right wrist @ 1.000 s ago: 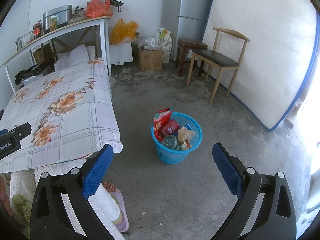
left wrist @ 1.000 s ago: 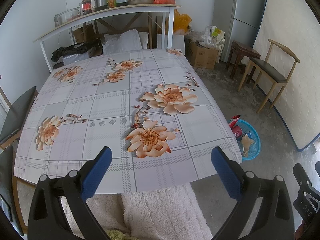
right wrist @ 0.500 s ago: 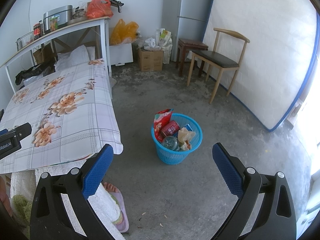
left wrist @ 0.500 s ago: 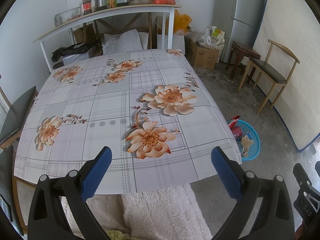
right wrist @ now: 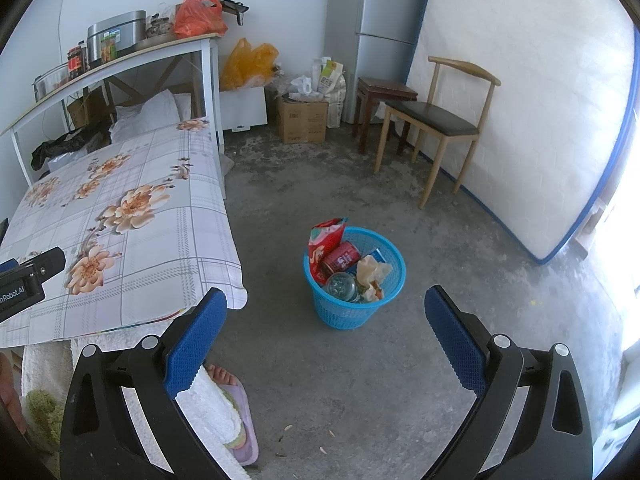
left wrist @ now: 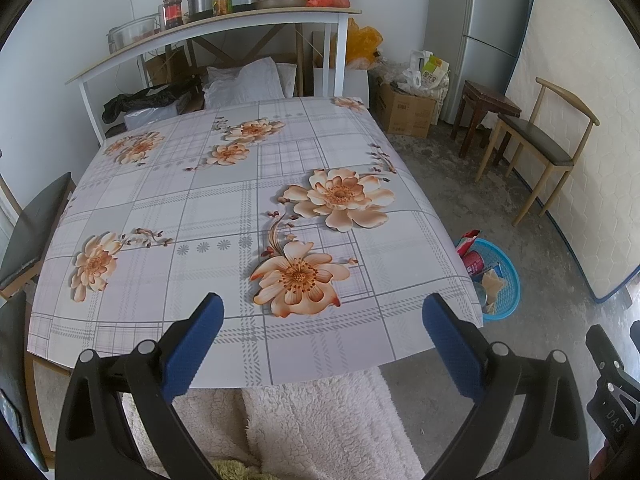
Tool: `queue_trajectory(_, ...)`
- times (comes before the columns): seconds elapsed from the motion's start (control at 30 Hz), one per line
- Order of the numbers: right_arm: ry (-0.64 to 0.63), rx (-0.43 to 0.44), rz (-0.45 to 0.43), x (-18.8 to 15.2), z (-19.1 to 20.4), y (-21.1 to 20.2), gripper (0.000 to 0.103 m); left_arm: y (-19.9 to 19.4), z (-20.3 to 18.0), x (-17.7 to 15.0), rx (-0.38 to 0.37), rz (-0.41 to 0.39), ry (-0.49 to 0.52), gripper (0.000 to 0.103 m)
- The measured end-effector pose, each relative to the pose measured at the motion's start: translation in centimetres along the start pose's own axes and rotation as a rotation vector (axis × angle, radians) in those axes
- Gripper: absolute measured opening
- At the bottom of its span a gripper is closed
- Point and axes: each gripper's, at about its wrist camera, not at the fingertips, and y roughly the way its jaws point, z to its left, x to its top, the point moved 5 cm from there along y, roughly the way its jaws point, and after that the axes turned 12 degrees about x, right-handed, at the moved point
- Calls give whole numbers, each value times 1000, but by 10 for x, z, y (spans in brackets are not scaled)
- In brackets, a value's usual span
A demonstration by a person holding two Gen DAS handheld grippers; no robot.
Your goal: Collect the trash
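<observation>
A blue plastic basket (right wrist: 380,308) stands on the concrete floor right of the table. It holds a red snack bag (right wrist: 324,240), a red can (right wrist: 340,258), a clear bottle (right wrist: 340,286) and crumpled paper (right wrist: 370,272). The basket also shows in the left wrist view (left wrist: 506,280), partly hidden by the table corner. My left gripper (left wrist: 323,338) is open and empty over the near edge of the flowered tablecloth (left wrist: 224,200). My right gripper (right wrist: 326,334) is open and empty above the floor, just in front of the basket.
A wooden chair (right wrist: 436,120), a dark stool (right wrist: 384,92) and a mattress (right wrist: 520,100) stand at the right. A cardboard box (right wrist: 302,120), bags and a fridge (right wrist: 380,20) line the back wall. A shelf (left wrist: 216,26) with jars stands behind the table. A slippered foot (right wrist: 228,378) is near my right gripper.
</observation>
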Motion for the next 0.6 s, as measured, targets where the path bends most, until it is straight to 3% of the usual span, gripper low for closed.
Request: queue_trajectory(0.6, -1, 1, 0, 0, 0, 1, 95, 4, -2, -6, -5, 17, -3, 97)
